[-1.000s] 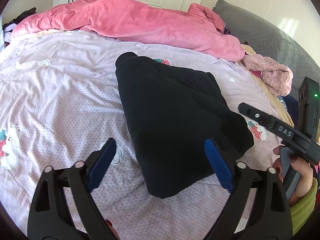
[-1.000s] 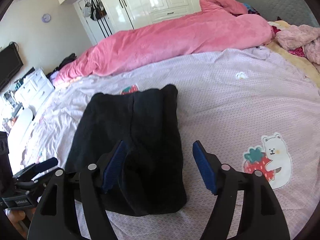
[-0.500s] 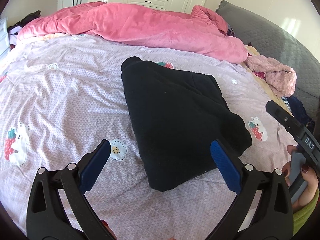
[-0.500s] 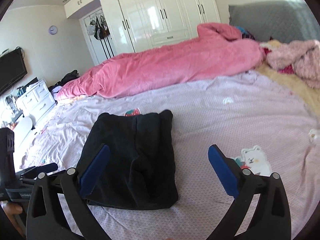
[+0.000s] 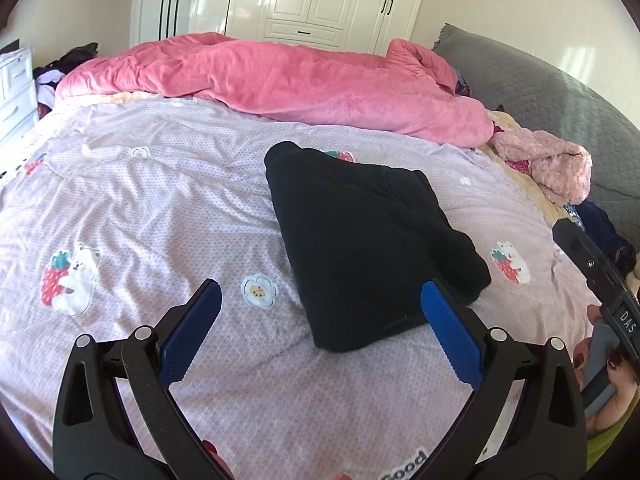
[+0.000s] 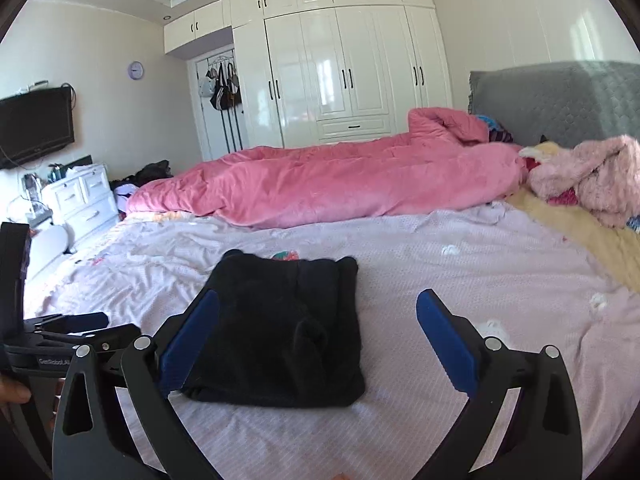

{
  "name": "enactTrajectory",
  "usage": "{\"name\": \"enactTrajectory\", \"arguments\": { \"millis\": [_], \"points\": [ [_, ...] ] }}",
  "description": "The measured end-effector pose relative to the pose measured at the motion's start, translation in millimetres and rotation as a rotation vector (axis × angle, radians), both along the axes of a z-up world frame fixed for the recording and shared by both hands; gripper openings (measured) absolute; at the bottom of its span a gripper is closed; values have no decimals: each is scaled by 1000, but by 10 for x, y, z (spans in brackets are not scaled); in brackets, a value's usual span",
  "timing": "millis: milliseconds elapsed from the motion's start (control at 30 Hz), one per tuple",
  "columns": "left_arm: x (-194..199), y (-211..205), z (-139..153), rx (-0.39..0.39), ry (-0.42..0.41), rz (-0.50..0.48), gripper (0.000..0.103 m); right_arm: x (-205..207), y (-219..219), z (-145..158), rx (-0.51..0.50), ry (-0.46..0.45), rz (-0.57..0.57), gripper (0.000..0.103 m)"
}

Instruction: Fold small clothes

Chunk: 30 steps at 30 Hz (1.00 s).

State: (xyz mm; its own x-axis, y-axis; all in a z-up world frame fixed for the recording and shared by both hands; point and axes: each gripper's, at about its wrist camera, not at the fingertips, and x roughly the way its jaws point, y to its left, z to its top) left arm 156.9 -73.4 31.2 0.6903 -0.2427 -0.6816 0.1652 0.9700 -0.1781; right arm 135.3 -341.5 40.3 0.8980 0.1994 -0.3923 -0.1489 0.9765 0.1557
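A black garment [image 5: 368,236] lies folded into a flat bundle on the lilac printed bedsheet [image 5: 160,208]. It also shows in the right wrist view [image 6: 280,332]. My left gripper [image 5: 320,320] is open and empty, held above the sheet just short of the bundle's near corner. My right gripper [image 6: 318,328] is open and empty, held back from the bundle's near edge. The right gripper shows at the right edge of the left wrist view [image 5: 596,280]. The left gripper shows at the left edge of the right wrist view [image 6: 76,328].
A pink duvet [image 5: 280,80] lies bunched along the far side of the bed. A fluffy pink garment [image 5: 548,168] lies by the grey headboard [image 5: 560,92]. White wardrobes [image 6: 340,76] stand behind, and white drawers [image 6: 80,204] stand at the left.
Both grippers have pulled back and risen away from the black bundle, with their jaws opening wider. The bundle has stayed in place on the sheet.
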Motion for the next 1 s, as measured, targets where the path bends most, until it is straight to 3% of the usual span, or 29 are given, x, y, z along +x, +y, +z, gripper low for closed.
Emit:
{"name": "enactTrajectory", "arguments": {
  "millis": [367, 700, 1000],
  "points": [
    [-417, 161, -3, 1, -38, 13, 94, -418, 54, -194, 9, 49, -28, 99],
    [-738, 303, -224, 15, 30, 6, 94, -706, 262, -429, -70, 174, -22, 99],
    [-887, 368, -333, 25, 59, 14, 94, -629, 278, -667, -91, 276, -39, 99]
  ]
}}
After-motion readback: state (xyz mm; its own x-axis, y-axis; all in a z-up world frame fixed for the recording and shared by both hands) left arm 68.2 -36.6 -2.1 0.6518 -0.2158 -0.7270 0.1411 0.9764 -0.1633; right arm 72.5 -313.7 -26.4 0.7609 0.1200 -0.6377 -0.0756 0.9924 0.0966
